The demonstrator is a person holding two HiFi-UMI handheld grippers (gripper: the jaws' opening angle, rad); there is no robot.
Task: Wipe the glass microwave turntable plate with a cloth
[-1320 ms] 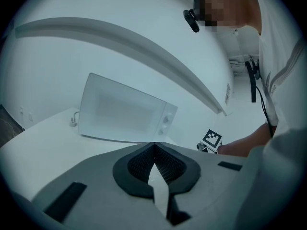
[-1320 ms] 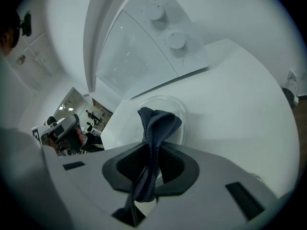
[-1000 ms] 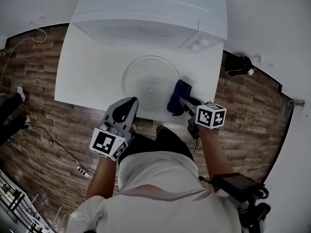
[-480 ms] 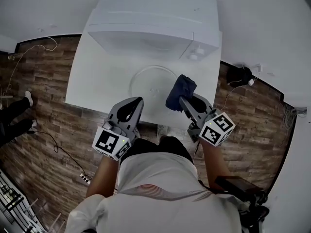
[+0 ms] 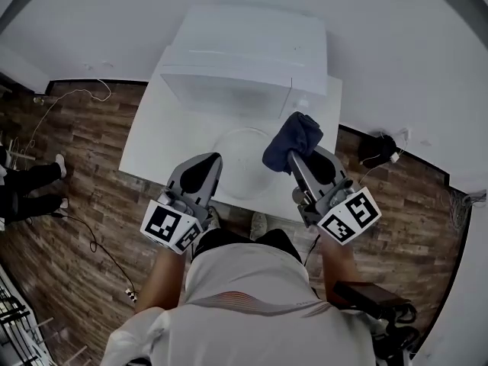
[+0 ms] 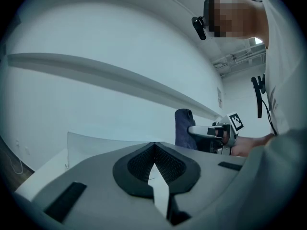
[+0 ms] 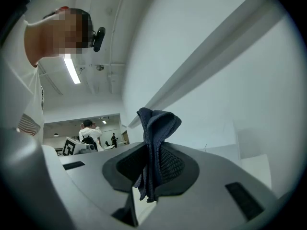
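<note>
Both forearms reach forward from torso, side by side, apart. Left gripper points ahead, jaws closed tip to tip, nothing between them. Right gripper points ahead, angled slightly inward, jaws clamped on dark blue cloth; cloth bunches up past jaw tips.

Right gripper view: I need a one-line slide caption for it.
Right gripper shut on a bunched dark blue cloth that stands up above its jaws.
</note>
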